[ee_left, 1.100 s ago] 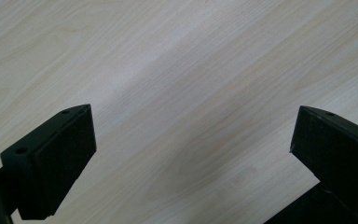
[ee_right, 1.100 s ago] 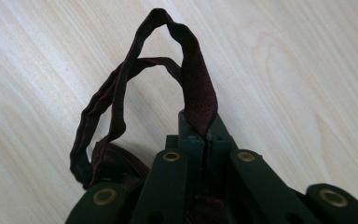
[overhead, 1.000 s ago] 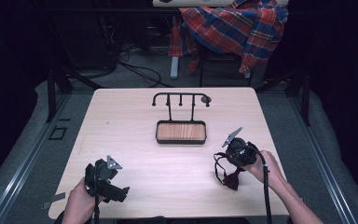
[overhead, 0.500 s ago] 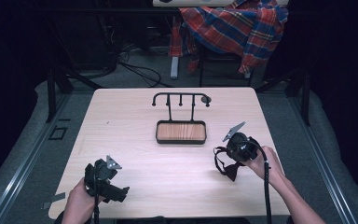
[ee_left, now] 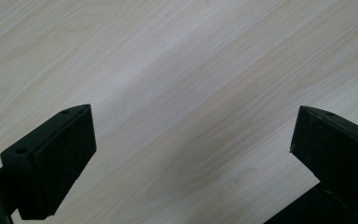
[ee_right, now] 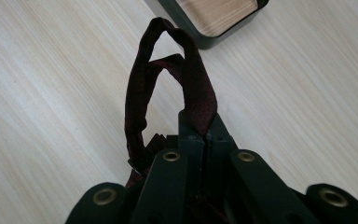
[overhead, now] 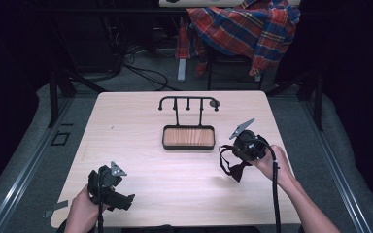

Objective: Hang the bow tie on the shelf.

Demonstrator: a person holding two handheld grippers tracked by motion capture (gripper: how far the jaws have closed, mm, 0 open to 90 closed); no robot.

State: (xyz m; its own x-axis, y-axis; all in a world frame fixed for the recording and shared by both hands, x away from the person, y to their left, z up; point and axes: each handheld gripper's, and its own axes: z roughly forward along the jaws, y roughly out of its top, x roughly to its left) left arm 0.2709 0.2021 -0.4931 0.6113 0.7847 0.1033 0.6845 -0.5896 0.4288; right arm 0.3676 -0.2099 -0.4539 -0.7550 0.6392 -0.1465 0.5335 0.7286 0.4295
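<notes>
A dark red bow tie (overhead: 236, 171) on a thin strap hangs from my right gripper (overhead: 228, 151) above the right side of the table. In the right gripper view the jaws are shut (ee_right: 205, 127) on the strap (ee_right: 193, 88), which loops up towards the corner of the wooden tray (ee_right: 214, 14). My left gripper (overhead: 122, 198) is held near the table's front left edge. Its jaws stand wide apart (ee_left: 193, 126) over bare wood with nothing between them.
A black rack with a hooked top bar (overhead: 188, 100) and a wooden tray base (overhead: 188, 137) stands mid-table, left of the right gripper. A plaid shirt (overhead: 243, 26) drapes over a chair behind the table. Cables lie on the floor beyond.
The right gripper has risen a little with the bow tie, which now dangles higher off the table. The left gripper has stayed put.
</notes>
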